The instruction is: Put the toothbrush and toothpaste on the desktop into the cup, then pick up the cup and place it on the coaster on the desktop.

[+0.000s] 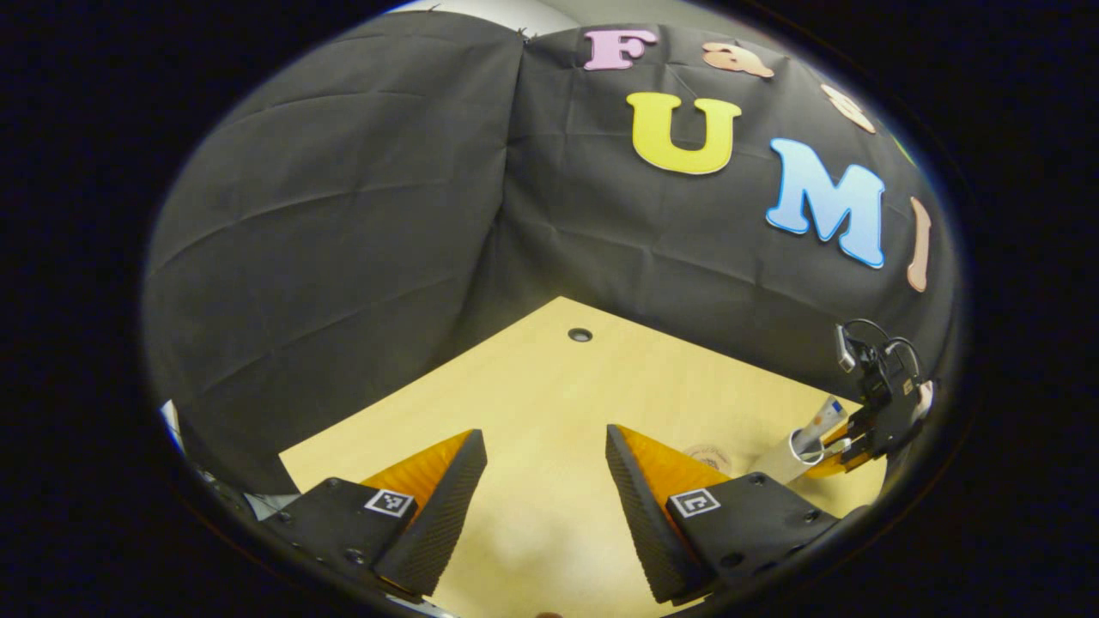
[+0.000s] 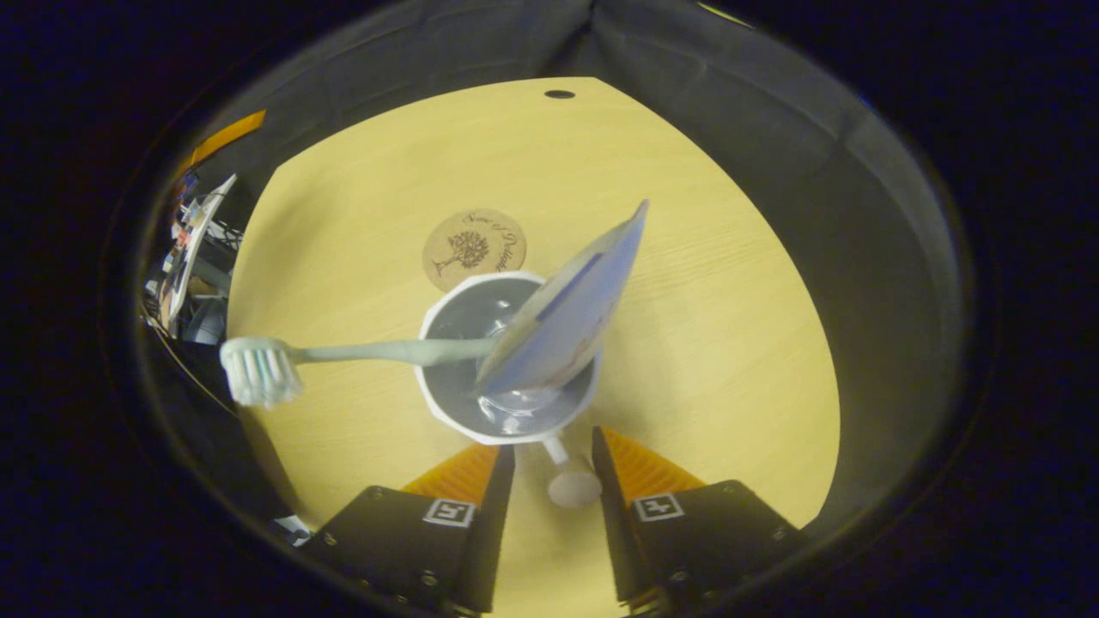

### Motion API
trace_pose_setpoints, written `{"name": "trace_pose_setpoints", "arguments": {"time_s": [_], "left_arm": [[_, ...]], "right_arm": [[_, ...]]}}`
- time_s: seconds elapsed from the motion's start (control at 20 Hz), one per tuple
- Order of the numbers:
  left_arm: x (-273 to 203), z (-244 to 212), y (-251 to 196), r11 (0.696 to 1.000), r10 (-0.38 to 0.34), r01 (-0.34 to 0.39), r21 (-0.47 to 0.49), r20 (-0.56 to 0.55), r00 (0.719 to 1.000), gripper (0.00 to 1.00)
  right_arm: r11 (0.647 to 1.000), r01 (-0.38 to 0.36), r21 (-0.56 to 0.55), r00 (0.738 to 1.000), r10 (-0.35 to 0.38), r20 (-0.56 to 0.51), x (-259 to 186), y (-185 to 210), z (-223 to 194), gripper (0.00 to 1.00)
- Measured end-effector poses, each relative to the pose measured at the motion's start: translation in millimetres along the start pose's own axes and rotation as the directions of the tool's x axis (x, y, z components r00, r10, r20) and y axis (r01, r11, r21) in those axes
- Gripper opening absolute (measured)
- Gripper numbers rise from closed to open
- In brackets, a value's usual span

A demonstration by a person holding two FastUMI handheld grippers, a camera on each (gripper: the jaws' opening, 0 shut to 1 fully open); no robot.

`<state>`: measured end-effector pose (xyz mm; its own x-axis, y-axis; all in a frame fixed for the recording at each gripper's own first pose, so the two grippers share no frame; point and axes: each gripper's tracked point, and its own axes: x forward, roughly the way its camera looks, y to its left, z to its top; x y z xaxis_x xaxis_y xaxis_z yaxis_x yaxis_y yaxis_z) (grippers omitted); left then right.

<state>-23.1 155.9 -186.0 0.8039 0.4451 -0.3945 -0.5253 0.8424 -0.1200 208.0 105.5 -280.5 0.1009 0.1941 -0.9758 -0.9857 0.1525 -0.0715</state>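
Right gripper view: cup [image 2: 506, 360] handle between fingers [image 2: 494, 506].

We count one white cup [image 2: 506, 360], one pale green toothbrush [image 2: 343, 354], one blue toothpaste tube [image 2: 568, 309] and one round wooden coaster [image 2: 474, 244].

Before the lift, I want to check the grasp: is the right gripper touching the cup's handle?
Cannot tell. In the right gripper view the cup's handle lies between the right gripper's fingers, but whether they press it is unclear.
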Motion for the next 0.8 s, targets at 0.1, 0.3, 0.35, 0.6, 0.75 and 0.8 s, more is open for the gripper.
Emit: {"name": "trace_pose_setpoints", "arguments": {"time_s": [0.1,0.3,0.35,0.6,0.75,0.8], "left_arm": [[4,0,-4,1.0,-0.004,0.004,-0.001,-0.007,1.0,0.93],[7,-2,-10,1.0,-0.018,0.018,0.002,-0.012,1.0,0.93],[7,-2,-13,1.0,-0.023,0.023,0.003,-0.013,1.0,0.93],[9,0,-19,0.999,-0.04,0.04,0.01,-0.013,0.999,0.93],[7,1,-16,0.999,-0.041,0.041,0.007,-0.016,0.999,0.93],[6,1,-14,0.999,-0.039,0.039,0.006,-0.015,0.999,0.93]], "right_arm": [[0.999,-0.02,0.037,1.0,0.02,-0.004,-6,2,-1,0.23],[0.996,0.001,0.088,1.0,-0.002,0.014,-1,8,0,0.08],[0.995,0.0,0.103,1.0,-0.002,0.019,0,9,0,0.08],[0.985,0.011,0.173,0.999,-0.017,0.035,-6,11,-5,0.08],[0.98,0.02,0.198,0.999,-0.029,0.041,-6,13,-6,0.08],[0.978,0.023,0.205,0.999,-0.032,0.04,-5,14,-6,0.08]]}}
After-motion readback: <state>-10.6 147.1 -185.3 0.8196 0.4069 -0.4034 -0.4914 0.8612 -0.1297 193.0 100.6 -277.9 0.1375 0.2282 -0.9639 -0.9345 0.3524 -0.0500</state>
